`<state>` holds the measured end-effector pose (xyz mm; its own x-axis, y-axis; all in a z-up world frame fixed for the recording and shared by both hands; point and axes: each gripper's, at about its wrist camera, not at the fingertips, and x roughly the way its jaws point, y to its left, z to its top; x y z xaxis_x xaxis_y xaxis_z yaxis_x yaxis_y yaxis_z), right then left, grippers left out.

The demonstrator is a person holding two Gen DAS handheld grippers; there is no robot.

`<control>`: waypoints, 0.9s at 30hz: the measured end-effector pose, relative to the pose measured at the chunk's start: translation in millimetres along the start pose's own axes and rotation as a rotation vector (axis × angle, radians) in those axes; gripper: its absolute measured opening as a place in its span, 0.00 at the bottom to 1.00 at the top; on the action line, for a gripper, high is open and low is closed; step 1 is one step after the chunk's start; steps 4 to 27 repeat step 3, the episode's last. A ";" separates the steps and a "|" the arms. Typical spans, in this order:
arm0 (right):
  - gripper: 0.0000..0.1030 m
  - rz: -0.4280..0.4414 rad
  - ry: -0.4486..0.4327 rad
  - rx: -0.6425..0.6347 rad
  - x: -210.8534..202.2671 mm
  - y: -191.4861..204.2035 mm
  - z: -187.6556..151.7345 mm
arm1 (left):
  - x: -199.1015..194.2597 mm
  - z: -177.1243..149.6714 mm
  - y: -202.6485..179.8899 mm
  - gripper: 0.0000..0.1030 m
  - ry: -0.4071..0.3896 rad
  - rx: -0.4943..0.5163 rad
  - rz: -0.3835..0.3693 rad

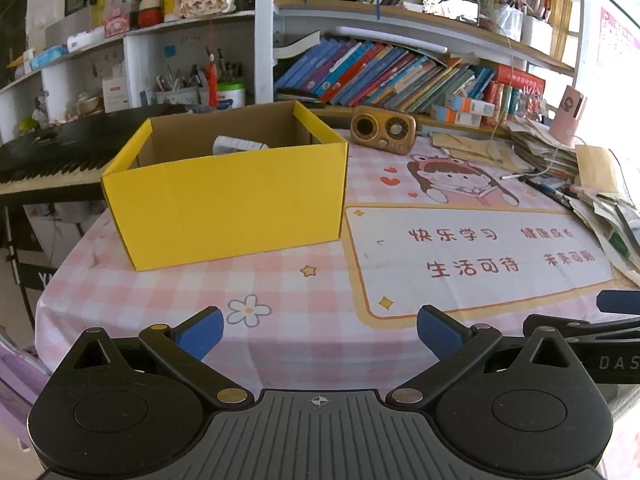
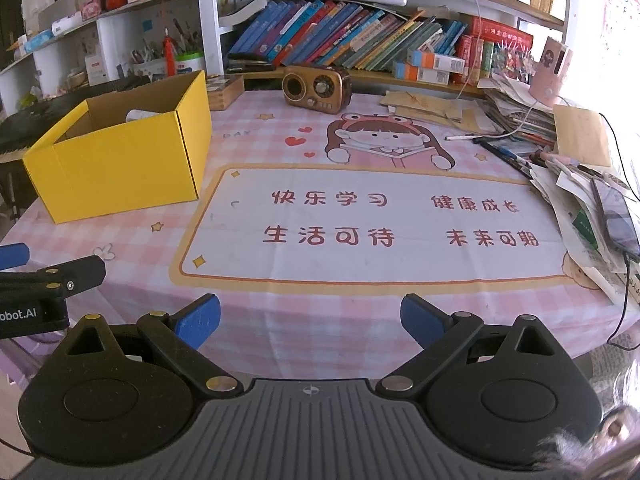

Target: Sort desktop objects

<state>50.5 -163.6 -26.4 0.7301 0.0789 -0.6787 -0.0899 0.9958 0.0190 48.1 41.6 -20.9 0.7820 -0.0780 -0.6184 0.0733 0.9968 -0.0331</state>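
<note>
from the left wrist view, your left gripper hangs over the near edge of the pink checked tablecloth, its blue pads spread wide with nothing between them. the yellow box sits ahead and a little to its left, a white item lying inside.

from the right wrist view, your right gripper is likewise spread wide and holds nothing. the yellow box stands well ahead to its left, the brown radio far ahead, and loose pens by the paper pile ahead to its right.
</note>
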 end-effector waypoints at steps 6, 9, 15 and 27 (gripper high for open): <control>0.94 0.004 0.007 -0.006 2.1 0.3 -0.8 | 1.1 0.3 0.4 1.00 0.005 -0.005 0.015; 0.94 0.004 0.007 -0.006 2.1 0.3 -0.8 | 1.1 0.3 0.4 1.00 0.005 -0.005 0.015; 0.94 0.004 0.007 -0.006 2.1 0.3 -0.8 | 1.1 0.3 0.4 1.00 0.005 -0.005 0.015; 0.94 0.004 0.007 -0.006 2.1 0.3 -0.8 | 1.1 0.3 0.4 1.00 0.005 -0.005 0.015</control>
